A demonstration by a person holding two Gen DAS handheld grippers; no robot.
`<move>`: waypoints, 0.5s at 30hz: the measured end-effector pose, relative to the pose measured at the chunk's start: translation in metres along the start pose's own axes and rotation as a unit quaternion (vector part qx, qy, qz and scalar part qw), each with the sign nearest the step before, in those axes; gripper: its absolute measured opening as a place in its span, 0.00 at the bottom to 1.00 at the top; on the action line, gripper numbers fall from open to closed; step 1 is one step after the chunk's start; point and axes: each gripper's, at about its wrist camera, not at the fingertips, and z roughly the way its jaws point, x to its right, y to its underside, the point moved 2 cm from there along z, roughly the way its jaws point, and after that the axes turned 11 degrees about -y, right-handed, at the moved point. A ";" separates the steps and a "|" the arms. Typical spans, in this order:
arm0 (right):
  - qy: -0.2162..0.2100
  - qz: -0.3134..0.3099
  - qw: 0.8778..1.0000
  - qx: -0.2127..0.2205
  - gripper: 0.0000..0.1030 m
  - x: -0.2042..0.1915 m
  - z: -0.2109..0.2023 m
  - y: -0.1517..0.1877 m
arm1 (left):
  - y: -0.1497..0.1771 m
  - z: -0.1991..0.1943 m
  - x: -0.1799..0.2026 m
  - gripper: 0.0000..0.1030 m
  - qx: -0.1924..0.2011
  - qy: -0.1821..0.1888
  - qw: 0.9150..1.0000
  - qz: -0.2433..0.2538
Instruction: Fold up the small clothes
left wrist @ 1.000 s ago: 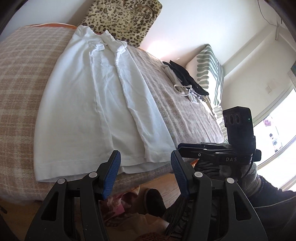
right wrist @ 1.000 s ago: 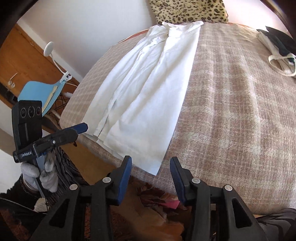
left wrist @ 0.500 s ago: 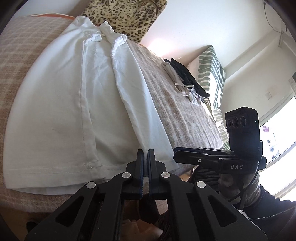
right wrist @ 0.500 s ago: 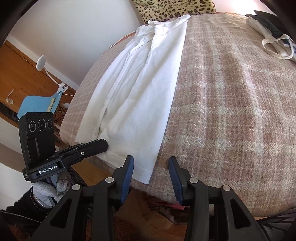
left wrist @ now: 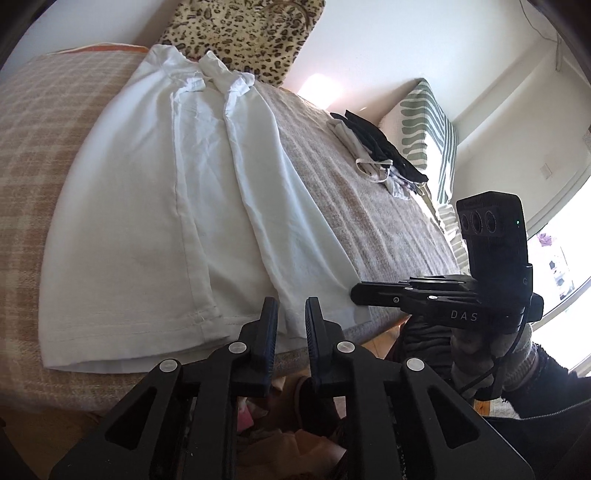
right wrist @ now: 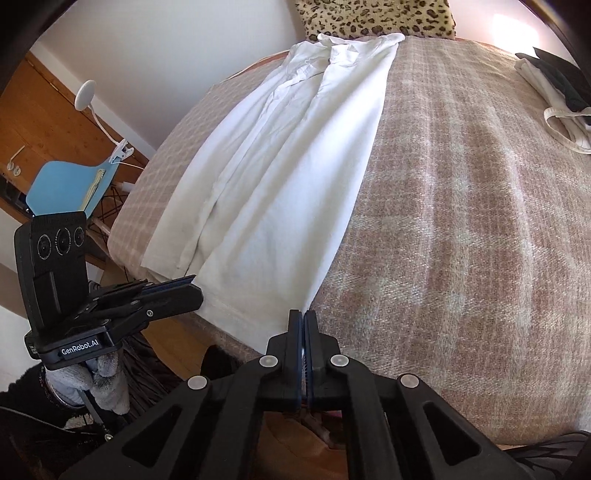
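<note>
A white shirt [left wrist: 177, 206] lies flat and lengthwise on the plaid bed cover, collar at the far end, sides folded inward. It also shows in the right wrist view [right wrist: 280, 177]. My left gripper [left wrist: 291, 314] is partly open at the shirt's near hem, with the hem between its fingers. My right gripper [right wrist: 303, 325] is shut at the shirt's near right hem corner; whether it pinches cloth I cannot tell. Each gripper shows in the other's view: the right [left wrist: 373, 293] and the left [right wrist: 184, 291].
A leopard-print cushion [left wrist: 243, 33] stands at the head of the bed [right wrist: 461, 221]. A pile of dark and white clothes [left wrist: 376, 155] lies at the far right by a striped pillow [left wrist: 428, 125]. A blue chair [right wrist: 70, 184] and wooden floor are left of the bed.
My left gripper shut at the hem, then opened partly. My right gripper moved to the hem corner and shut.
</note>
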 end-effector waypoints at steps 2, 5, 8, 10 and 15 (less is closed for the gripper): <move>-0.002 0.005 1.000 0.005 0.00 0.002 -0.004 -0.001 | -0.025 -0.007 -0.003 0.28 0.020 -0.009 1.000 0.010; -0.003 0.007 1.000 0.003 0.00 0.001 0.001 -0.003 | -0.073 -0.005 -0.014 0.29 0.031 -0.018 0.999 0.008; -0.001 0.001 1.000 0.000 0.00 -0.002 0.009 -0.002 | -0.118 0.011 -0.024 0.29 0.029 -0.026 0.999 0.003; 0.000 0.000 1.000 0.000 0.00 -0.004 0.012 -0.002 | -0.142 0.025 -0.028 0.29 0.027 -0.050 0.998 0.017; -0.012 0.009 1.000 0.004 0.00 -0.002 0.015 -0.003 | -0.187 0.072 -0.042 0.38 0.016 -0.051 0.998 0.012</move>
